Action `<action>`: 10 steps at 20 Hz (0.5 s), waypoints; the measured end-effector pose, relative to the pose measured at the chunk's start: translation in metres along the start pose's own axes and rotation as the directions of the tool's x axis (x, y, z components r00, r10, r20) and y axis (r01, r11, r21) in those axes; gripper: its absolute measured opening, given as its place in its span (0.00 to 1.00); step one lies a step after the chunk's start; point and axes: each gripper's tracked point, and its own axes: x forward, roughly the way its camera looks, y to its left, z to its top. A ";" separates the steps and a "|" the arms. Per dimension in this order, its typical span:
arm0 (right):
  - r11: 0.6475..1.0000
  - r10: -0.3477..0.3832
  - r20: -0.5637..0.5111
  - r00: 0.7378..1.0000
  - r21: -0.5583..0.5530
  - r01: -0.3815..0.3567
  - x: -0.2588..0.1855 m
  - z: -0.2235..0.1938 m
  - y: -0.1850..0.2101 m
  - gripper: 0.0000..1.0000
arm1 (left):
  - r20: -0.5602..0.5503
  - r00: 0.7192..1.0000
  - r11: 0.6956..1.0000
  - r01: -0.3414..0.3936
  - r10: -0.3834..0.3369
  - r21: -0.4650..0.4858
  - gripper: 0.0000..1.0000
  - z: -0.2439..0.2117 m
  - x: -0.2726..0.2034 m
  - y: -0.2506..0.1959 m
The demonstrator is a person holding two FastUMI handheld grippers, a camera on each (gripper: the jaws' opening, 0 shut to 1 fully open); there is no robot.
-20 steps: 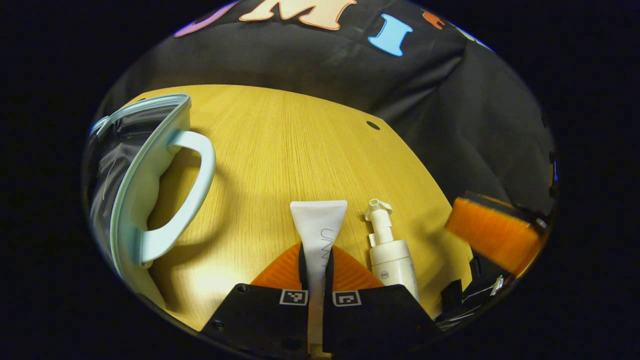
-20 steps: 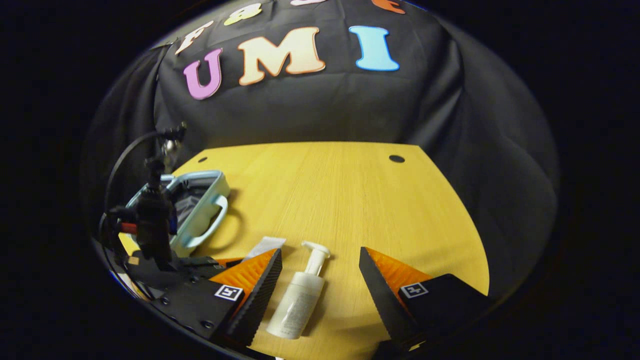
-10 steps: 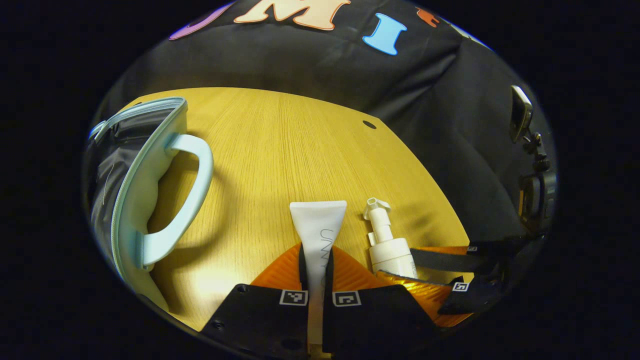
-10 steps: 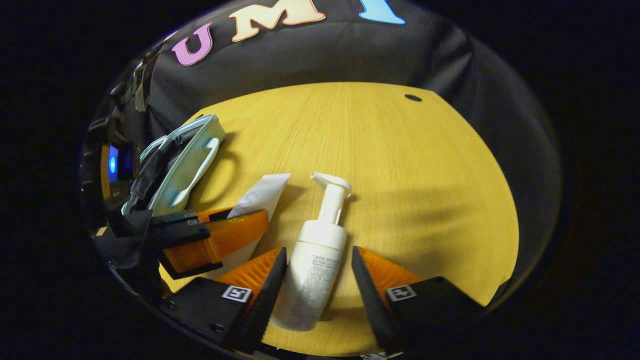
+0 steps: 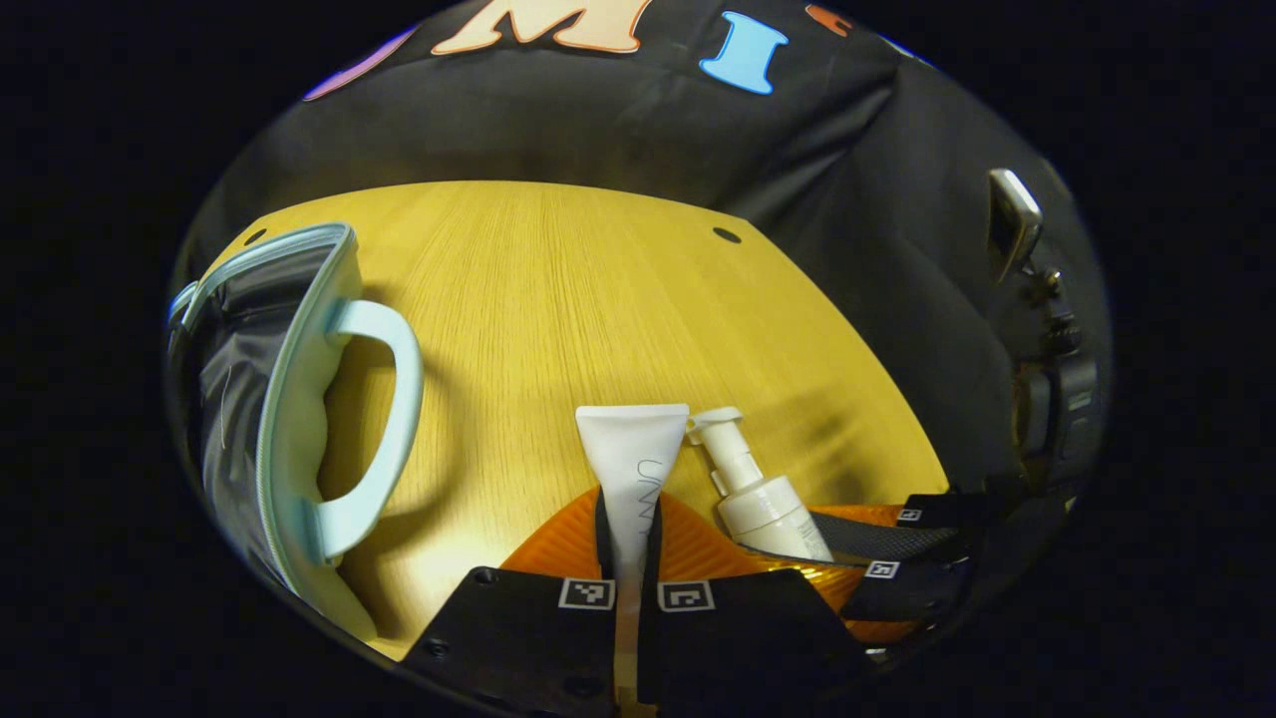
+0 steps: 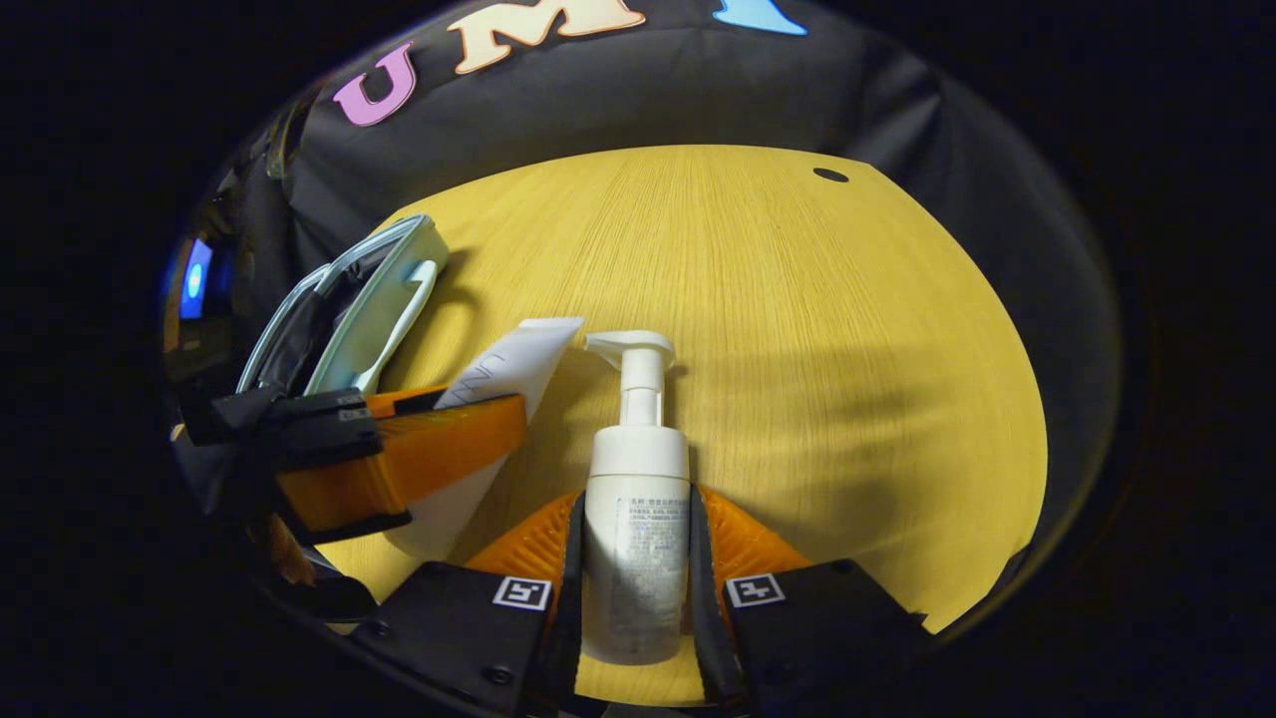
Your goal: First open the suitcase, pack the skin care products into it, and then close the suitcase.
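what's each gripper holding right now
Left gripper: closed on the white tube.
Right gripper: closed on the pump bottle.

The open suitcase (image 5: 261, 399) stands on the table (image 5: 558, 299) with its curved handle (image 5: 384, 419) sticking out toward the middle; this handle narrows the way along that side. Between the handle and the tube (image 5: 633, 469) lies a strip of bare wood, open for passing. Beyond the suitcase, the far half of the table is bare up to the black cloth wall. The pump bottle (image 6: 638, 499) lies just beside the tube, their far ends nearly touching, and the left gripper (image 6: 439, 454) and right gripper (image 5: 857, 548) crowd that spot side by side.
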 end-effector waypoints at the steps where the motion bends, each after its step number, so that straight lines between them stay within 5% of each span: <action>1: 1.000 -0.003 -0.002 1.000 0.008 0.003 -0.001 0.000 0.000 0.48 | 0.012 1.000 1.000 0.004 -0.004 0.015 0.01 0.009 -0.007 -0.001; 5: 0.999 0.008 -0.021 1.000 0.036 -0.008 0.000 -0.001 0.001 0.49 | 0.063 0.998 0.998 0.000 -0.004 0.058 0.01 0.046 -0.041 0.007; 10: 0.998 0.030 -0.030 0.999 0.048 -0.028 -0.001 0.001 0.002 0.49 | 0.094 0.993 0.997 -0.077 0.078 -0.017 0.01 0.077 -0.085 0.061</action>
